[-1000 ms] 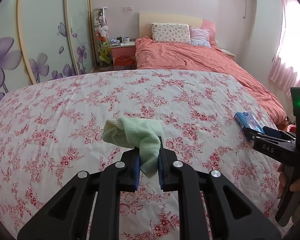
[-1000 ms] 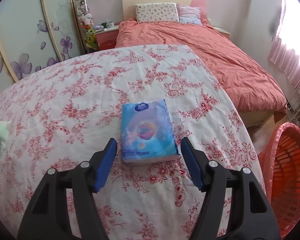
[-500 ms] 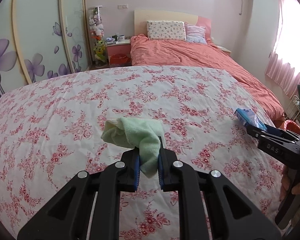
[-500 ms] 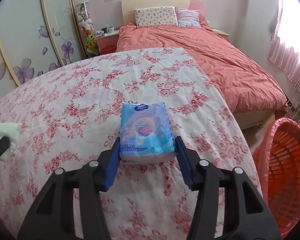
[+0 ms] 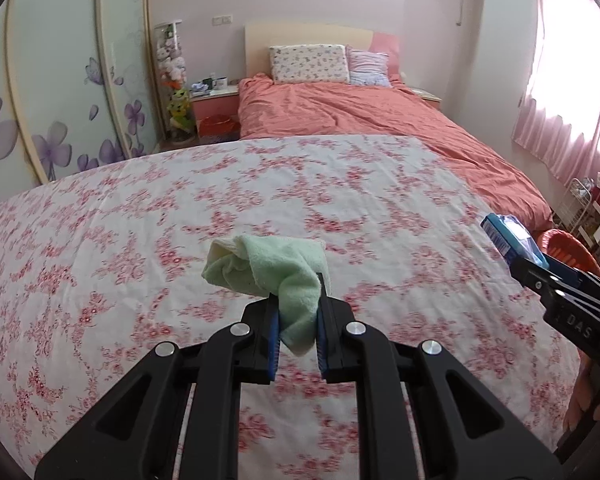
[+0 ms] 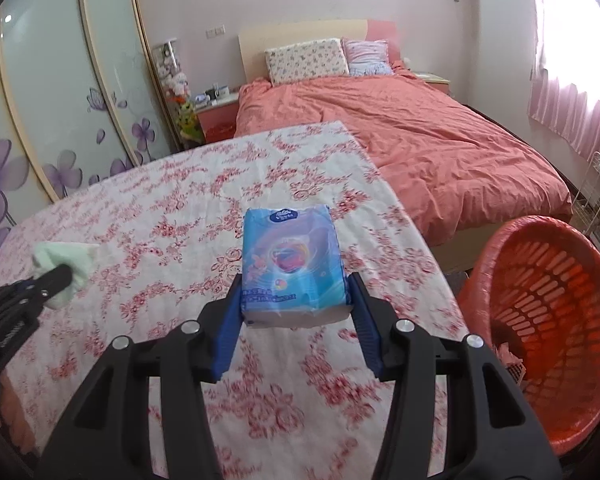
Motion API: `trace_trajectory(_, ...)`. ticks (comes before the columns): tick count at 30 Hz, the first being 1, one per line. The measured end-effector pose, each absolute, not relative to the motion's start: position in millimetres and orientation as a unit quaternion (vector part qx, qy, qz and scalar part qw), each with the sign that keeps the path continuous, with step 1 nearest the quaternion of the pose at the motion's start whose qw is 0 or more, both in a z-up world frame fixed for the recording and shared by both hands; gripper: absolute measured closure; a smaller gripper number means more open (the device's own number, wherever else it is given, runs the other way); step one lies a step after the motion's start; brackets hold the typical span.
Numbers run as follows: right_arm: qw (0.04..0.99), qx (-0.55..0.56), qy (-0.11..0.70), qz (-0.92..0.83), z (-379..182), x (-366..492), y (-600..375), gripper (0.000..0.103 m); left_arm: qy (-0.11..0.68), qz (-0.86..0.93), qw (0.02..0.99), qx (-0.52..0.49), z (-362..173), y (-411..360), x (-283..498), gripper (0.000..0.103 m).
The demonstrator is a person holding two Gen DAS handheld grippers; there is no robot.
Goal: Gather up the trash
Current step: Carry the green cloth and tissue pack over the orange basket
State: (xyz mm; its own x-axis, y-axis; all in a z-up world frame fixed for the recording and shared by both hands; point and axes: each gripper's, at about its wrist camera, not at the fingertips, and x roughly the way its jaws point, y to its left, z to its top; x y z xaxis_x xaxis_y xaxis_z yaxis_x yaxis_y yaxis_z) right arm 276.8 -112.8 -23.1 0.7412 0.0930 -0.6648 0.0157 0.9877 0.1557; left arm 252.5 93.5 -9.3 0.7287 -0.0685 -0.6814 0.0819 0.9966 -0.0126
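My left gripper [image 5: 297, 312] is shut on a crumpled light green cloth [image 5: 268, 268] and holds it above the floral tablecloth [image 5: 180, 216]. My right gripper [image 6: 296, 300] is shut on a blue tissue pack [image 6: 290, 260], lifted off the cloth near the table's right edge. In the left wrist view the tissue pack [image 5: 508, 238] and the right gripper [image 5: 528, 268] show at the right. In the right wrist view the green cloth [image 6: 66, 260] and the left gripper [image 6: 60, 278] show at the left. An orange plastic basket [image 6: 548, 312] stands on the floor right of the table.
A bed with a salmon cover [image 6: 420, 136] lies beyond the table. A wardrobe with purple flower doors [image 6: 60, 112] lines the left wall. A pink nightstand [image 5: 216, 112] stands by the bed. A white wire rack [image 6: 596, 196] stands near the pink curtains.
My right gripper closed on the tissue pack and lifted it off the table, turning toward the orange basket. My left gripper rose with the green cloth still in it.
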Motion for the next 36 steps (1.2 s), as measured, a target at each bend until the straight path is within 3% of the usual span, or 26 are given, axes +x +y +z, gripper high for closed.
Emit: trace_trajectory(36, 0.956, 0.109, 0.237, -0.132, 11.3, 149.9, -244.0, 0.053, 0.336, -0.242, 0.910, 0.023, 16.4, -80.9, 210.1, 0.089)
